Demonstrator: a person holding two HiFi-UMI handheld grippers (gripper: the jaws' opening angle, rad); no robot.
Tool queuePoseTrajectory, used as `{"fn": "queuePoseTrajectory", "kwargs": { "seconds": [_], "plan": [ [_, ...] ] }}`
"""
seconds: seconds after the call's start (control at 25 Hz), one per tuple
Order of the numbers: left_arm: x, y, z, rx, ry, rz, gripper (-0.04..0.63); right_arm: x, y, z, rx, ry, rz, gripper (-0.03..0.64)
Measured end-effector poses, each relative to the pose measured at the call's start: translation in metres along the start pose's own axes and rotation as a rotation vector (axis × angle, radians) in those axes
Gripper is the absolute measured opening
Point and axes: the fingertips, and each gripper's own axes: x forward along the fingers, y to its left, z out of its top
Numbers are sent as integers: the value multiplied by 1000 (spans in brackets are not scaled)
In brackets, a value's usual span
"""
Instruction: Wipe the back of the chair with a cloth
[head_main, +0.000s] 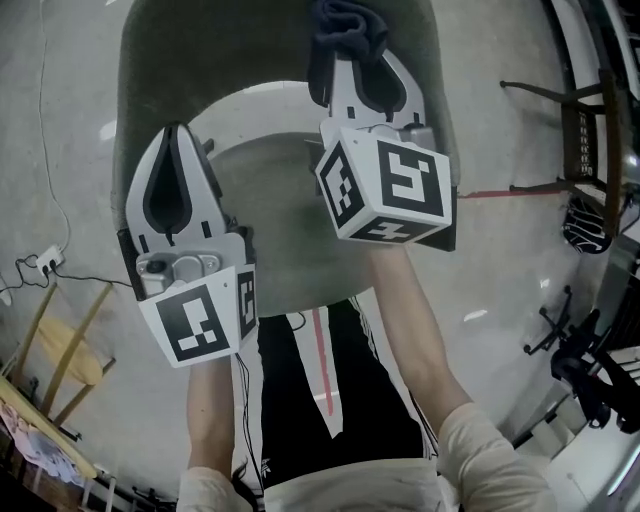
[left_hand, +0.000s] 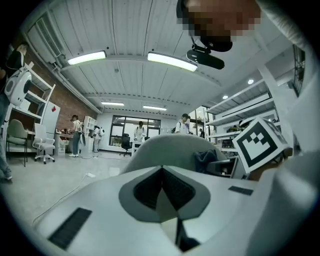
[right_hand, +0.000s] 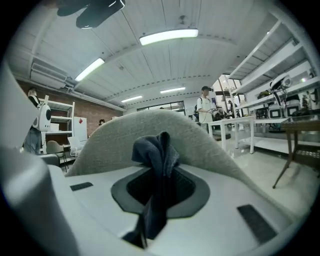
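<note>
the right gripper view alone shows the right hand-held gripper (right_hand: 160, 172) clenched on a bunched dark blue cloth (right_hand: 158, 150), right at the crest of the curved grey-green fabric chair back (right_hand: 112, 137). the left gripper view shows the left hand-held gripper (left_hand: 161, 171) pinched together on nothing. in the head view the frame cuts off the back's top edge, and whether cloth and fabric touch is unclear. bare grey floor (head_main: 60, 150) lies open on both sides.

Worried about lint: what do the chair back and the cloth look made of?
The chair back appears upholstered in matte grey fabric, felt-like or woven: fine fuzzy grain, no shine. The cloth looks like a soft dark blue-grey textile, perhaps microfibre or terry: it bunches in limp folds with a nappy surface.
</note>
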Motion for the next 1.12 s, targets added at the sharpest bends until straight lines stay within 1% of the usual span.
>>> {"fn": "queuePoseTrajectory", "kwargs": {
  "seconds": [0.24, 0.4, 0.52, 0.72, 0.92, 1.04, 1.12],
  "plan": [
    [4, -38, -1, -3, 5, -74, 15, -33, -50, 2, 22, -11, -127, 58],
    [1, -47, -6, -2, 19, -98, 15, -50, -69, -1, 45, -14, -179, 58],
    [-2, -50, -8, -1, 25, -101, 15, -58, -77, -2, 62, -15, -200, 60],
    [-1, -55, -12, -5, 30, -102, 15, -60, -84, -3, 45, -15, -201, 58],
    [-3, -48, -11, 2, 30, -91, 15, -59, -78, -2, 1, -22, -198, 58],
    [-3, -43, -12, 0, 29, -70, 15, -60, -70, -2, -22, -20, -162, 58],
    [-5, -38, -14, -6, 35, -52, 15, -61, -53, -1, -45, -26, -101, 58]
  ]
}}
